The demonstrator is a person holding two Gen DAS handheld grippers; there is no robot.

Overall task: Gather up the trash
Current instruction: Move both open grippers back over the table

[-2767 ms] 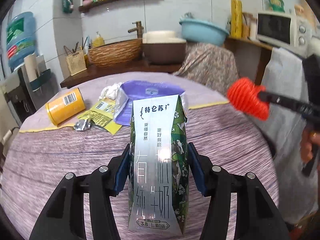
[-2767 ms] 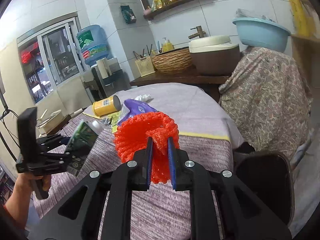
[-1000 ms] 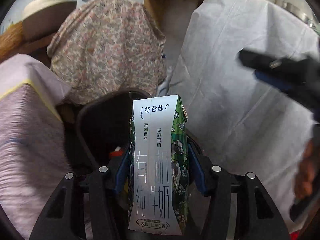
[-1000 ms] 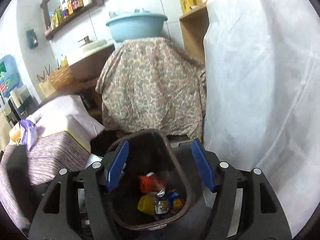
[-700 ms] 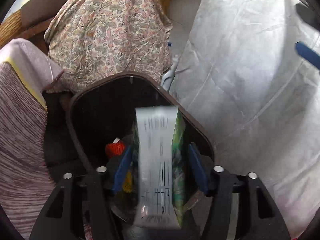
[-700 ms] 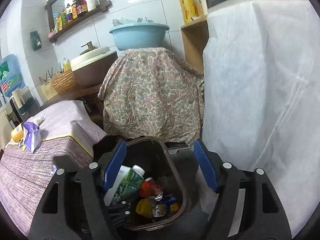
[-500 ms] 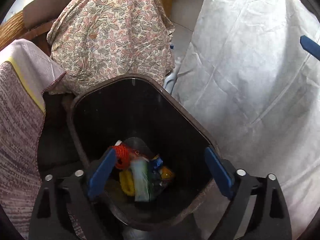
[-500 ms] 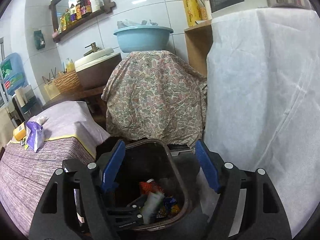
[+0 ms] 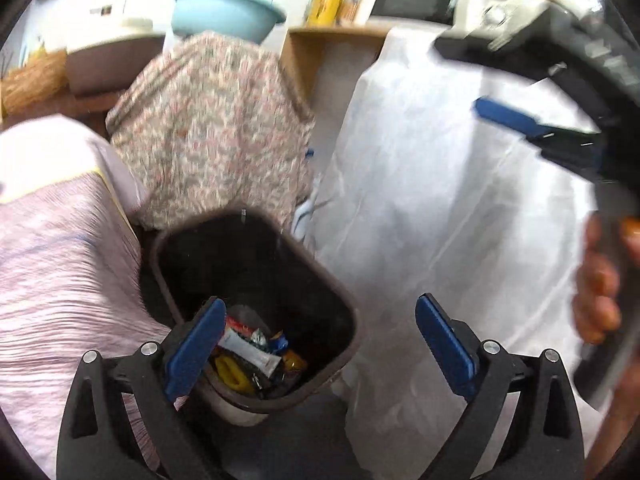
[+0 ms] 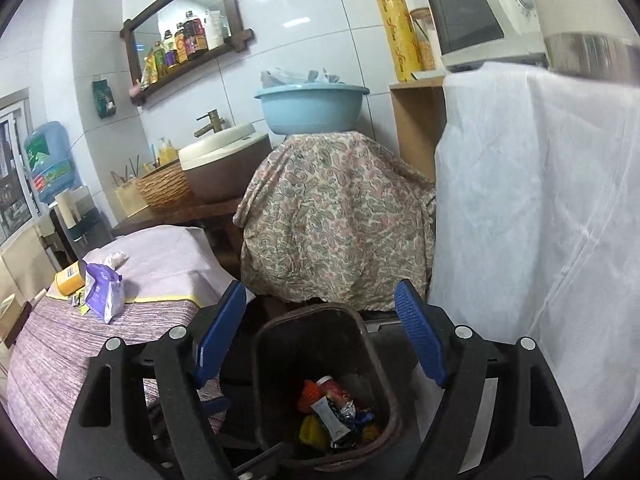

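Note:
A brown trash bin (image 9: 332, 288) stands on the floor beside the table; it also shows in the right wrist view (image 10: 384, 344). Inside lie the milk carton (image 9: 250, 348), the red foam net (image 10: 310, 394) and several wrappers. My left gripper (image 9: 318, 346) is open and empty above the bin. My right gripper (image 10: 320, 338) is open and empty above the bin too; it shows in the left wrist view (image 9: 520, 120) at the upper right. On the table a purple packet (image 10: 104, 290), a yellow can (image 10: 70, 278) and small wrappers remain.
The table with the purple cloth (image 10: 80, 344) is left of the bin. A paisley-covered object (image 10: 336, 216) stands behind the bin with a blue basin (image 10: 312, 106) on top. A white cloth-covered cabinet (image 10: 540, 200) is on the right.
My left gripper opened and the milk carton dropped into the bin. My right gripper released the red net earlier. Both grippers have since lifted and tilted up away from the bin.

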